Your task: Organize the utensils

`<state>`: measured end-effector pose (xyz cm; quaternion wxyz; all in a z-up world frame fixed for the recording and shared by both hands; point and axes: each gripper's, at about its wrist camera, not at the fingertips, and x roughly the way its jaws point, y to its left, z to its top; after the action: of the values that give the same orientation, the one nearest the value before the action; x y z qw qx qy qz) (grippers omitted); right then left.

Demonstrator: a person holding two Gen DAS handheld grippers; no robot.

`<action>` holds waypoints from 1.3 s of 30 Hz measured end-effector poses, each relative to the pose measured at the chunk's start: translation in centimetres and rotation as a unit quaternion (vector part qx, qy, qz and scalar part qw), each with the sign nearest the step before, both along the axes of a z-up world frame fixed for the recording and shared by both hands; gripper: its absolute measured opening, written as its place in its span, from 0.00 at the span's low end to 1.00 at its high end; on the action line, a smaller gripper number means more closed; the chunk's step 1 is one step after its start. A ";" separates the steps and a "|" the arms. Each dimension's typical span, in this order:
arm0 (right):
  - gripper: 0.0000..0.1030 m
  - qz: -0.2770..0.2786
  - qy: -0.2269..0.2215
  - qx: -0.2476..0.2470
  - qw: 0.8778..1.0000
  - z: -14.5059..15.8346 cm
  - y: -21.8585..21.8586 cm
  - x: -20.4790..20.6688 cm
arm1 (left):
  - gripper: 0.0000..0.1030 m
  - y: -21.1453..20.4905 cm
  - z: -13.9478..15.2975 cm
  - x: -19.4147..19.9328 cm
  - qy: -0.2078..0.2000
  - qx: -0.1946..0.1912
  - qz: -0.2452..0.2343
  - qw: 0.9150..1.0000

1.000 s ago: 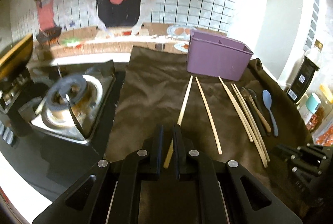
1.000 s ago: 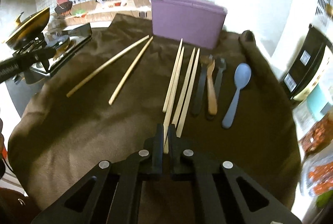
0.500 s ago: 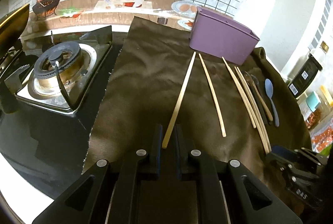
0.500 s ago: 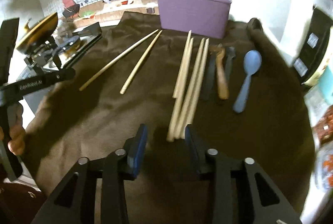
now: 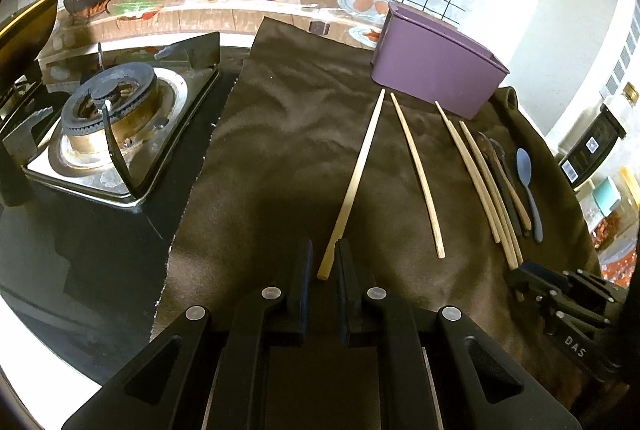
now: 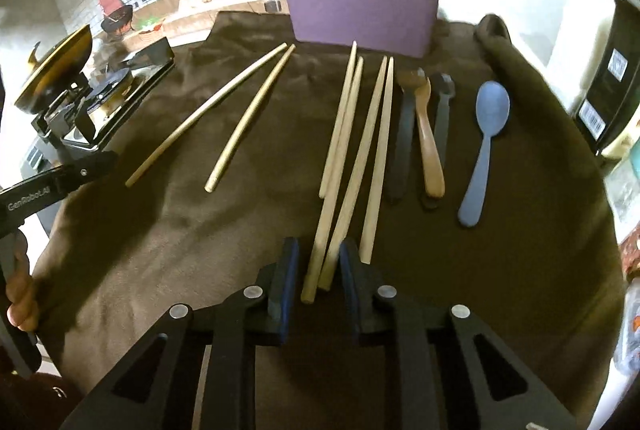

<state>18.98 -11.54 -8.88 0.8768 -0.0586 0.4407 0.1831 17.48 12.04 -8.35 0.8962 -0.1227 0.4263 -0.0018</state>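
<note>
Chopsticks (image 6: 348,166) beside purple holder (image 6: 362,8)

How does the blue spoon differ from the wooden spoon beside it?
The blue spoon lies alone on the brown cloth, while the wooden spoon lies between two dark utensils. The blue spoon looks longer, with a wider bowl. Both point their bowls toward the purple holder.
</note>
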 end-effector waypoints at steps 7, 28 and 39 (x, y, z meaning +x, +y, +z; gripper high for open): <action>0.19 0.002 0.014 0.021 1.000 -0.2 0.0 0.8 | 0.12 -0.3 -0.1 0.1 0.002 -0.002 -0.005 1.000; 0.07 -0.002 0.016 0.006 1.000 0.1 -0.5 0.7 | 0.25 -1.8 0.2 -0.9 -0.022 0.036 -0.032 0.999; 0.06 -0.018 -0.030 0.016 0.999 3.6 -2.0 -1.2 | 0.24 -0.7 -2.0 1.0 0.016 -0.004 -0.016 1.000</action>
<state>17.83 -13.51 -5.26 0.8938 -0.0422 0.4118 0.1728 18.49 11.38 -10.33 0.8886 -0.1195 0.4426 -0.0159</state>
